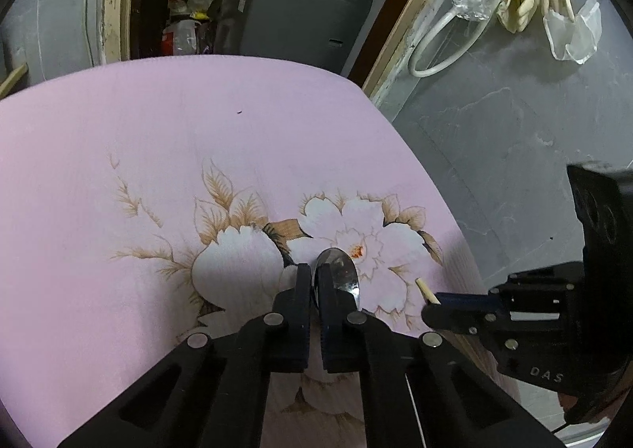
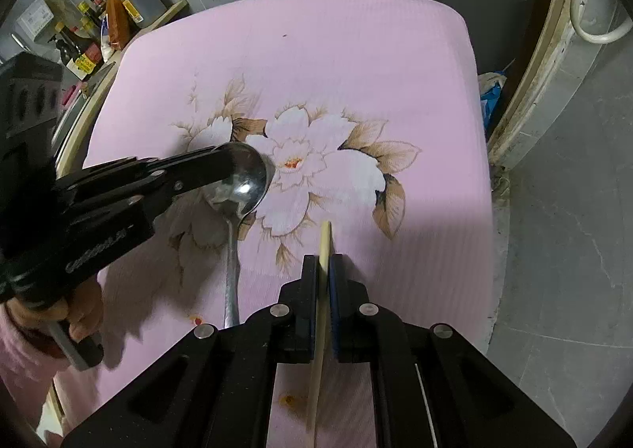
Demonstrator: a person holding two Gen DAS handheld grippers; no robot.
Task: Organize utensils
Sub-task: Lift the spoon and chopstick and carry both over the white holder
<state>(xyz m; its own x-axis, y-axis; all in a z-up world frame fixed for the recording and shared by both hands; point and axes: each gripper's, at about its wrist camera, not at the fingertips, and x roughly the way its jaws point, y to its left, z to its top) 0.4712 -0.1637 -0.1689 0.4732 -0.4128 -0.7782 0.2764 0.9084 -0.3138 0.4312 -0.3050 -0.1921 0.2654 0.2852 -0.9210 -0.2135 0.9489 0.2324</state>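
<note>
A pink flowered cloth point(image 1: 158, 123) covers the table. Over its big white bloom, the left gripper point(image 1: 312, 274) pinches a metal spoon point(image 1: 340, 270) by the bowl. Just right of that bloom, the right gripper point(image 2: 325, 264) is clamped on a pale chopstick point(image 2: 324, 242), the spoon's handle point(image 2: 231, 281) trailing back beside it.

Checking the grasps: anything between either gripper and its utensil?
Nothing visible. The left gripper is already closed on the spoon, and the right gripper is closed on the chopstick, both over the pink cloth.
</note>
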